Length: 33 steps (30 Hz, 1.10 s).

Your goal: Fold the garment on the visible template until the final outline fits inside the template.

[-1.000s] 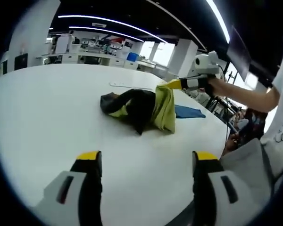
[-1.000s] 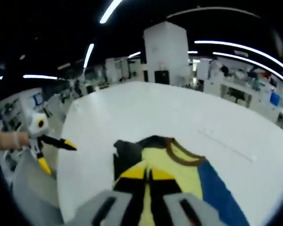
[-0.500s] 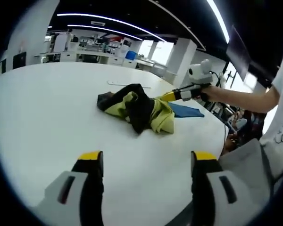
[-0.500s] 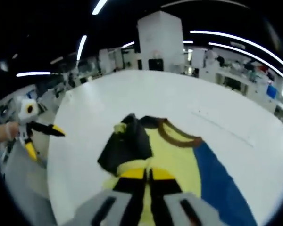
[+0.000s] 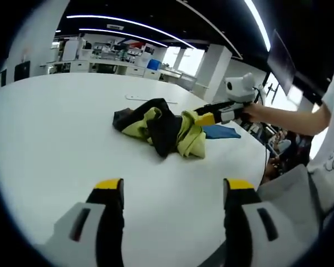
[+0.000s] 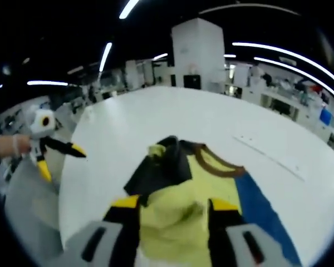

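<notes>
Currently: right gripper (image 6: 170,206), jaws wide, straddles the bunched yellow-and-black garment (image 6: 181,194) beside the blue template (image 6: 261,214), seemingly regripping. Left gripper (image 5: 170,189), jaws wide and empty, hangs well short of the garment, keeping it in view.

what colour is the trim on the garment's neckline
Brown, on the yellow-green garment; the collar band shows best in the right gripper view.

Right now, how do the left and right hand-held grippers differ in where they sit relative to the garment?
The right hand-held gripper straddles the yellow-and-black garment; the left hand-held gripper hangs over bare table, well apart from it. The right one sits beside the blue template; the left does not. Both stand open.
</notes>
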### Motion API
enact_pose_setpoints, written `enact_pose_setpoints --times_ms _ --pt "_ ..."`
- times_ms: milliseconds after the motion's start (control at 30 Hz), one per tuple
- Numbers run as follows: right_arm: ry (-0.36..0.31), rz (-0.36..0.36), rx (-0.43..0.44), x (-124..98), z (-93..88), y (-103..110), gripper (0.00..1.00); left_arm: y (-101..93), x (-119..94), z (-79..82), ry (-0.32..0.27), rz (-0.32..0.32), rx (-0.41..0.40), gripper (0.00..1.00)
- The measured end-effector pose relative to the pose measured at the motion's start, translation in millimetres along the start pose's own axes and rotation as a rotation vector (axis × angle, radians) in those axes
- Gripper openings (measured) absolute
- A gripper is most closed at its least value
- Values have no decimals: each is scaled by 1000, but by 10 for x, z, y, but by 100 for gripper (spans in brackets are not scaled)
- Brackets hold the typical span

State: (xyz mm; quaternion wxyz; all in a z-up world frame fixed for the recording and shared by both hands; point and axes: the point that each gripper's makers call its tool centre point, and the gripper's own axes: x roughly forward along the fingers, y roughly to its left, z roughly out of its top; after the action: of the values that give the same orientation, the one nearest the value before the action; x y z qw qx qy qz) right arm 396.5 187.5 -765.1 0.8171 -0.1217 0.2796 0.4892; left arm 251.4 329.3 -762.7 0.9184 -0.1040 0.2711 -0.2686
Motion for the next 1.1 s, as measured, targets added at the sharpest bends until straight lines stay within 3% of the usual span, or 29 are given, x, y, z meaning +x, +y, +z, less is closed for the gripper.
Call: enact_pose_setpoints --times_ms 233,433,733,933,1100 --pt "-50 -1 21 -166 17 9 85 37 143 87 0 -11 4 65" --pt "-63 -3 22 -377 -60 28 99 49 307 189 8 -31 28 65" --pt "-36 -35 34 -658 -247 -35 99 132 545 327 39 -50 62 56" --pt "-32 -64 60 -826 -384 -56 99 293 765 391 47 -44 -1 50" --pt "-23 -89 85 -990 -517 -82 99 406 961 432 64 -11 -36 38"
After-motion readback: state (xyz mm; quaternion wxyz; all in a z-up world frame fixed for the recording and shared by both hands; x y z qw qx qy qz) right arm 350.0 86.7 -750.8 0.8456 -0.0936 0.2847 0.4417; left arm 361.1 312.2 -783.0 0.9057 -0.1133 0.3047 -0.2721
